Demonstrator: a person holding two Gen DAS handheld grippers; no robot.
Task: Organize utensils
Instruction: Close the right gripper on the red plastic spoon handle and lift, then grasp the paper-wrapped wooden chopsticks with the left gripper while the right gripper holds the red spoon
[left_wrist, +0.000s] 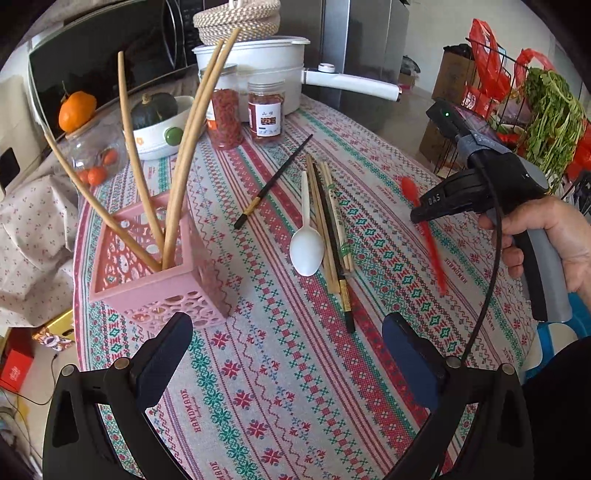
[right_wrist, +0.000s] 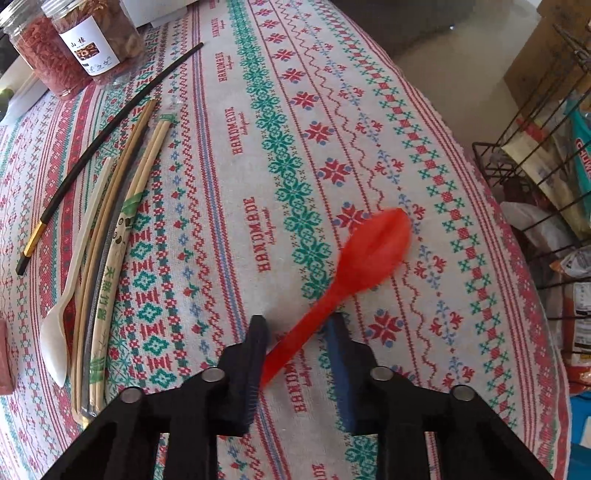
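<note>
A pink openwork basket (left_wrist: 155, 280) stands at the table's left and holds several long wooden chopsticks (left_wrist: 184, 155). A white spoon (left_wrist: 306, 243), a bundle of chopsticks (left_wrist: 332, 229) and one black chopstick (left_wrist: 275, 181) lie mid-table; they also show in the right wrist view: the white spoon (right_wrist: 70, 284), the bundle (right_wrist: 110, 258), the black chopstick (right_wrist: 99, 136). A blurred red spoon (right_wrist: 354, 273) lies between my right gripper's (right_wrist: 299, 332) parted fingers, handle toward the camera. In the left wrist view the red spoon (left_wrist: 430, 240) passes under the right gripper (left_wrist: 421, 216). My left gripper (left_wrist: 288, 332) is open and empty above the cloth.
Two jars (left_wrist: 243, 114), a white pot (left_wrist: 258, 66), a bowl with a squash (left_wrist: 159, 122) and a glass jar with an orange on top (left_wrist: 92, 147) stand at the back. A wire rack with bags and greens (left_wrist: 528, 110) stands beyond the right table edge.
</note>
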